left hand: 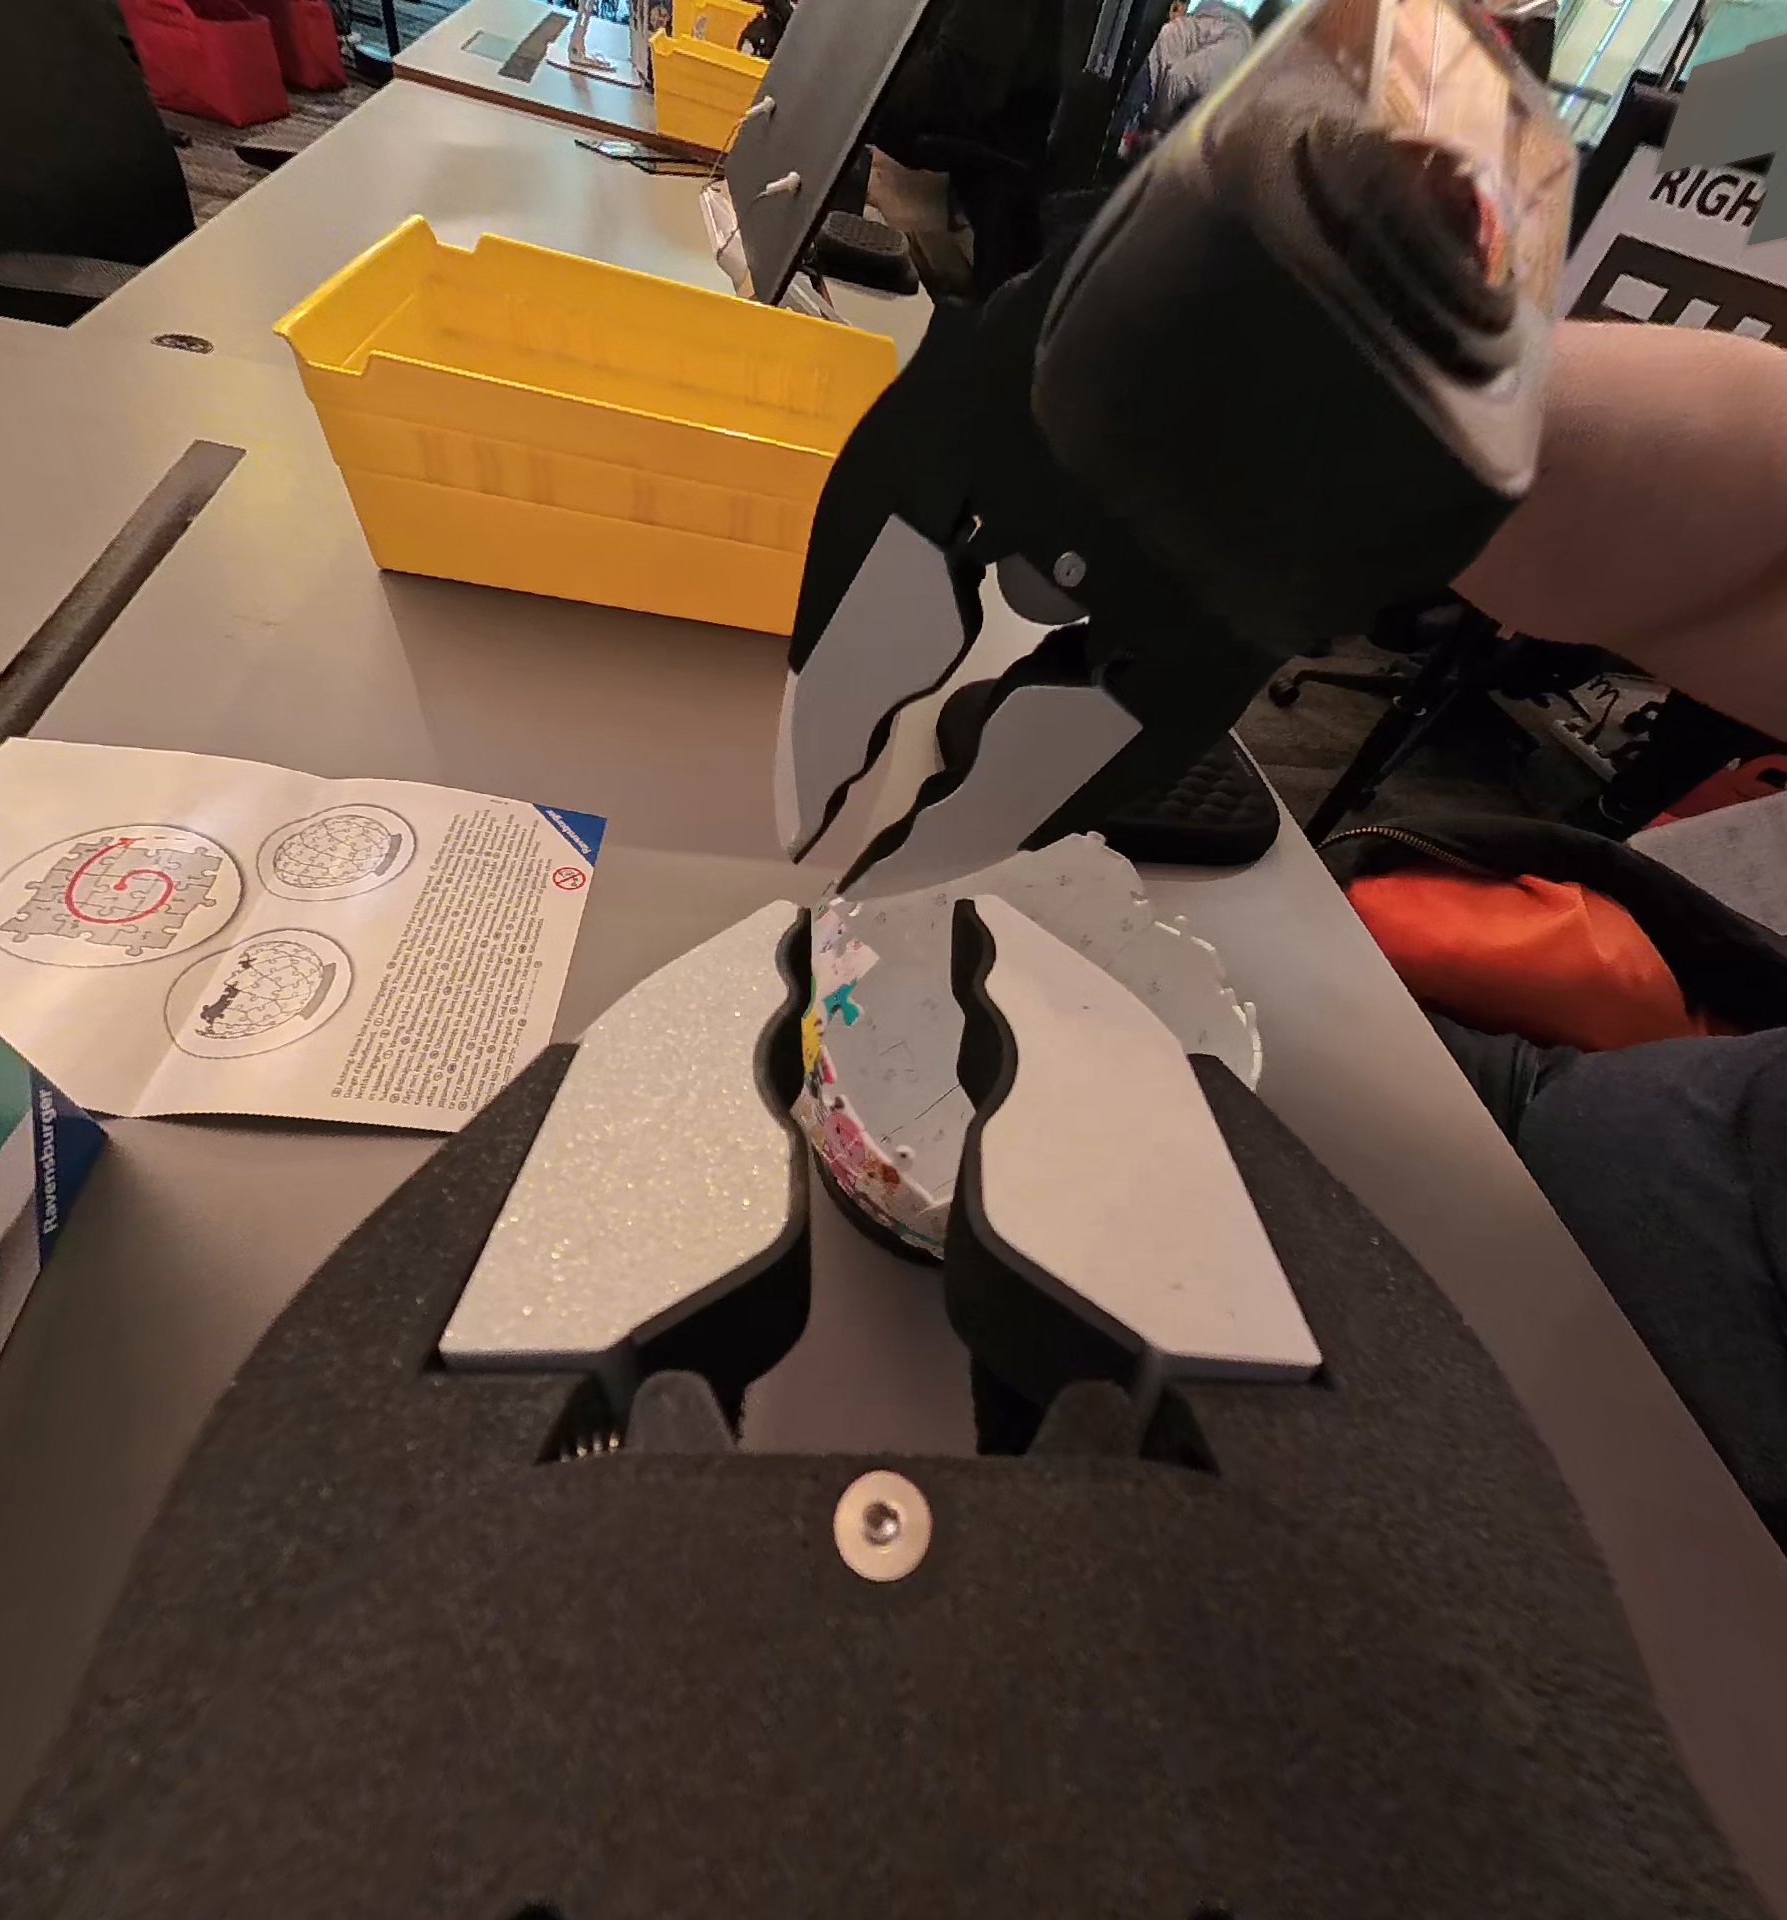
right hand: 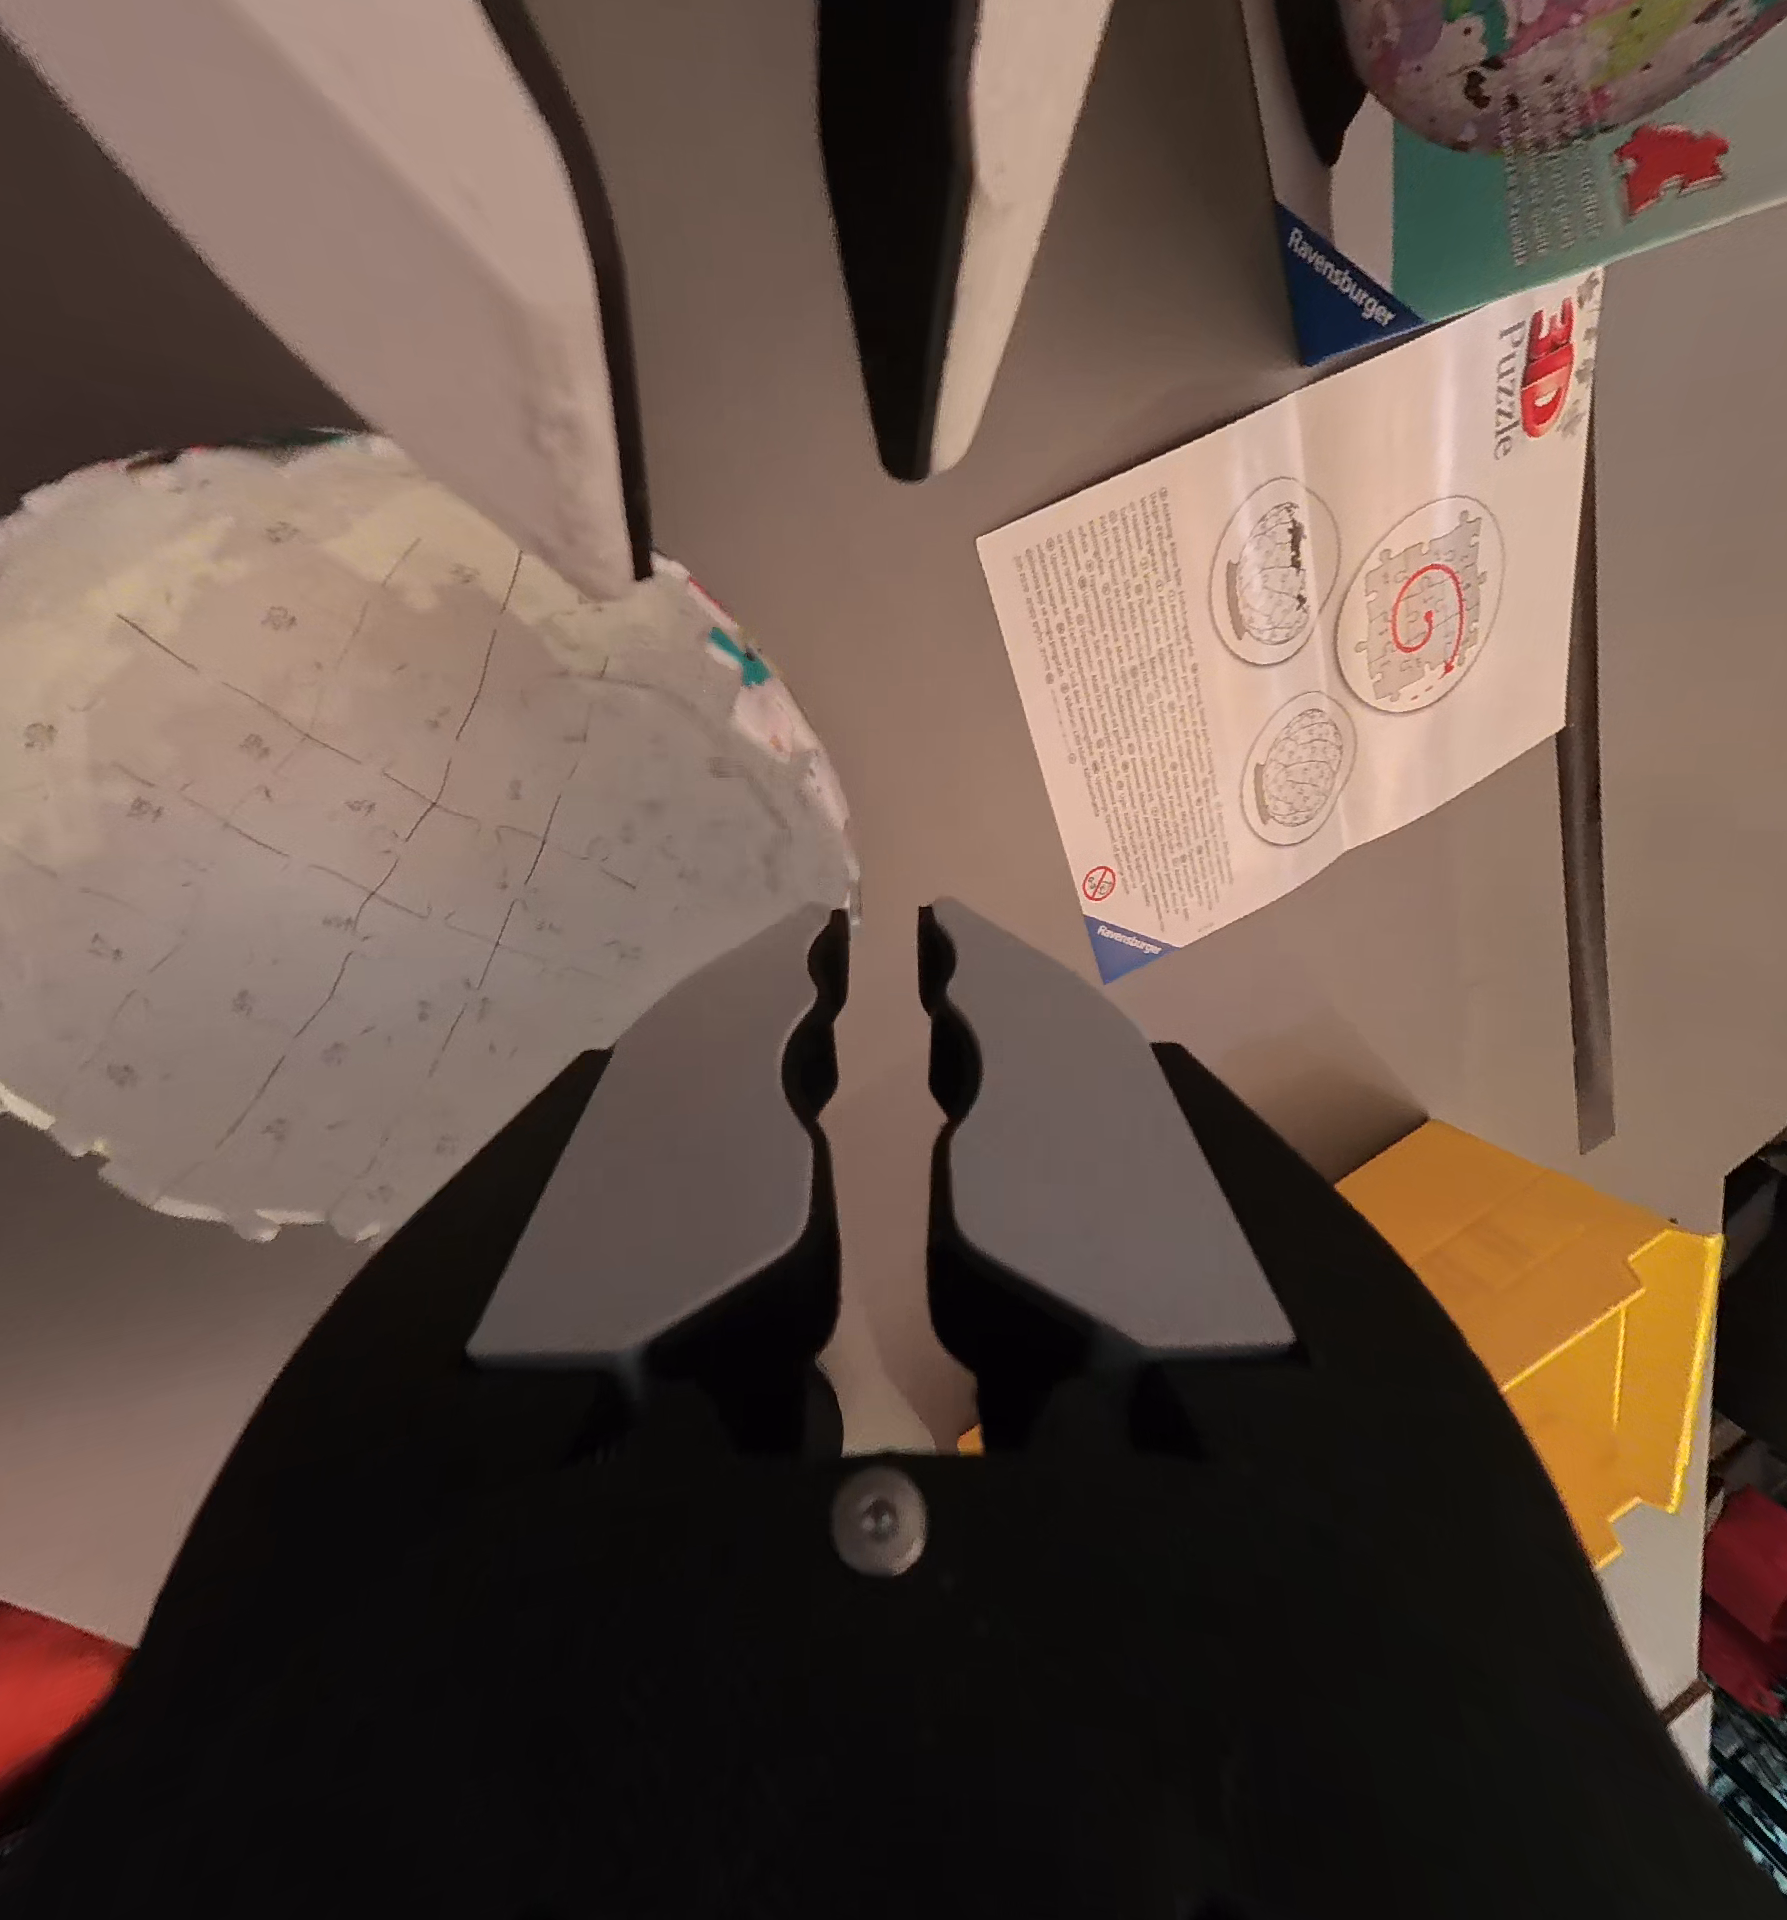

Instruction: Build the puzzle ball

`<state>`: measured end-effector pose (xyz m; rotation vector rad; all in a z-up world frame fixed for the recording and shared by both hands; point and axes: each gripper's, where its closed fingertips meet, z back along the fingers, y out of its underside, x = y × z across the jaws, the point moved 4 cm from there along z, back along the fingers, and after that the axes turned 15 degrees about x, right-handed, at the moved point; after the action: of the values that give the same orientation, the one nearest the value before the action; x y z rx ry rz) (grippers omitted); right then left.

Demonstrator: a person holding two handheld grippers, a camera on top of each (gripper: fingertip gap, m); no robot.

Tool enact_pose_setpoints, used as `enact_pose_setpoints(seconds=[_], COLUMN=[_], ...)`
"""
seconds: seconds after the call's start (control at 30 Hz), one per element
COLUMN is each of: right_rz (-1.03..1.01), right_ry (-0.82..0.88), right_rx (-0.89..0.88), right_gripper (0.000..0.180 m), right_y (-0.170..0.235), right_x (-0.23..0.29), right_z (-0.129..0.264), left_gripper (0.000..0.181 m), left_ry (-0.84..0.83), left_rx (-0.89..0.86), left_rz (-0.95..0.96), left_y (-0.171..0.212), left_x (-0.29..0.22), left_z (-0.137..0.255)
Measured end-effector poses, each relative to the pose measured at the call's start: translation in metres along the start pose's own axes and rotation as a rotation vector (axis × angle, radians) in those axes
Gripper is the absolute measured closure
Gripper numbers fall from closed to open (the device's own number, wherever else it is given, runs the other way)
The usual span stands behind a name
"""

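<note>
The left gripper (left hand: 878, 914) was clamped on the wall of the half-built puzzle ball (left hand: 873, 1081), one finger on the coloured outside and the other inside the white bowl; the shell stood on the grey bench (left hand: 556, 686) close to its right edge, its open side turned to the right, with toothed rims at the top; in the right wrist view the same shell (right hand: 349, 831) showed its pale inner face with faint marks on each piece; the right gripper (right hand: 884, 920) hung above the shell with its tips pointing down at the upper rim, and a narrow gap stood between its fingers with nothing in it; whether a tip touched the rim I could not tell; a folded instruction sheet (left hand: 276, 935) lay flat toward the left edge of the bench; the puzzle box (right hand: 1554, 177) lay just beside it at the left edge; a yellow bin (left hand: 577, 426) stood farther back, well apart from the ball.
</note>
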<state>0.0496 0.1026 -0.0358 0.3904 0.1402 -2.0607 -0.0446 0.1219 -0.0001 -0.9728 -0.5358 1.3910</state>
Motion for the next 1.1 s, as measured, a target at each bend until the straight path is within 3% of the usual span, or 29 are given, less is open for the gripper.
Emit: enact_pose_setpoints(seconds=[0.07,0.27,0.57,0.67,0.9,1.1], right_rz=[0.007,-0.008,-0.121,-0.114,-0.077,-0.037], right_ry=[-0.030,0.041,0.044,-0.036,-0.048,-0.153], right_rx=[0.004,-0.068,-0.570,-0.770,-0.952,-1.047], right_gripper=[0.176,0.171,0.158,0.152,0.136,0.137], right_y=[0.000,0.000,0.039,0.054,0.085,0.093], right_x=[0.004,-0.001,-0.010,-0.003,0.009,0.020], right_z=[-0.002,0.015,0.058,0.049,0.009,0.003], left_gripper=[0.156,0.156,0.154,0.153,0.146,0.145], left_ry=[0.001,-0.019,-0.070,-0.101,-0.153,-0.107], left_rx=[-0.003,-0.005,-0.012,-0.013,0.040,0.071], left_rz=[-0.001,-0.011,-0.039,-0.072,-0.145,-0.152], left_y=[0.000,0.001,-0.004,-0.006,0.007,0.020], left_x=[-0.001,-0.003,-0.004,-0.005,-0.002,0.001], left_z=[0.001,0.010,0.018,0.020,0.026,0.021])
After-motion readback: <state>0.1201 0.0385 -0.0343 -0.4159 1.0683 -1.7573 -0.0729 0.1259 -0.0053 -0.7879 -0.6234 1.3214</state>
